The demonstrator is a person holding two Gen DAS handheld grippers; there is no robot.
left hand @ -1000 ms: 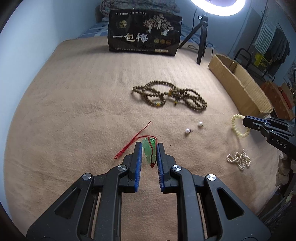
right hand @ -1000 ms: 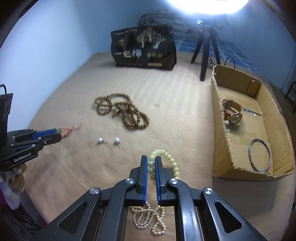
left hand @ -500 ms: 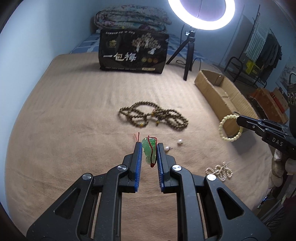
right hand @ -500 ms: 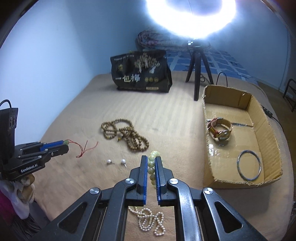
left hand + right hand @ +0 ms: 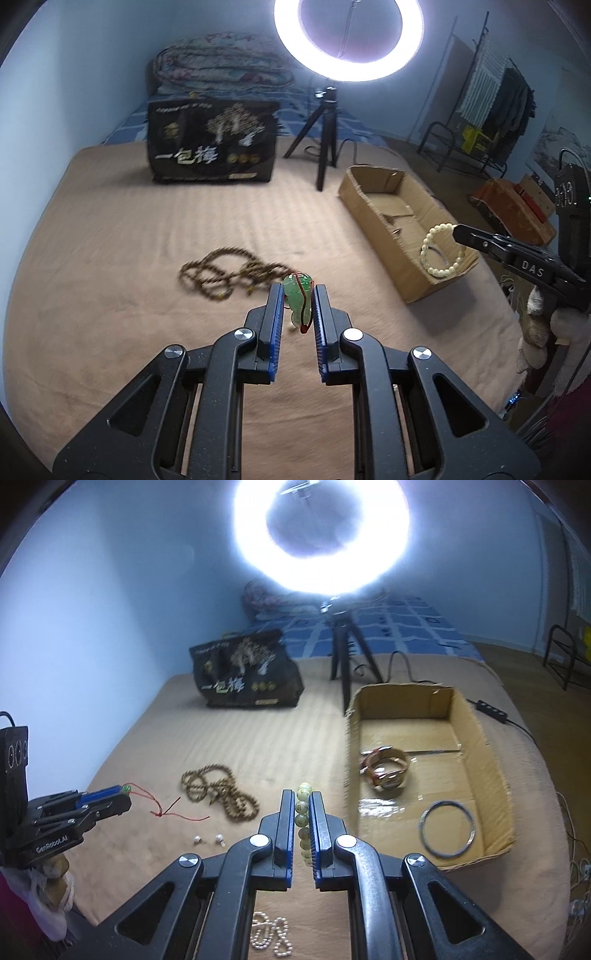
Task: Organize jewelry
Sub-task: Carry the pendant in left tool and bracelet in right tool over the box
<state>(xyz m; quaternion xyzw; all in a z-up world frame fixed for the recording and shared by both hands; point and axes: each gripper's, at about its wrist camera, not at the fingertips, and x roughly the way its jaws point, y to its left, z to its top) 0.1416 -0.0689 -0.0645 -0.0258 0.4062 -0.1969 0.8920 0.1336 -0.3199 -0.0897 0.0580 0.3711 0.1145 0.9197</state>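
- Left gripper, black frame with blue pads: jaws clamped on a translucent green gourd-shaped pendant on a thin red cord. The pendant sits upright between the pad tips, its rounded top just past them; the cord trails loose from the jaws in the right wrist view.
- Long strand of small brown wooden beads: heaped in loops on the tan blanket, beyond the left jaws (blurred in the left wrist view).
- Two small pearl stud earrings: side by side on the blanket, near the brown strand.
- Knotted white pearl strand: on the blanket beneath the right gripper's frame.
- Right gripper, same make: jaws pressed together on a pale yellow-green round-bead bracelet. The beads run in a line between the pads; in the left wrist view the loop hangs free from the tips, in front of the box.
- Open brown cardboard box, right of the grippers: holds a tan-strapped wristwatch and a thin silver bangle.
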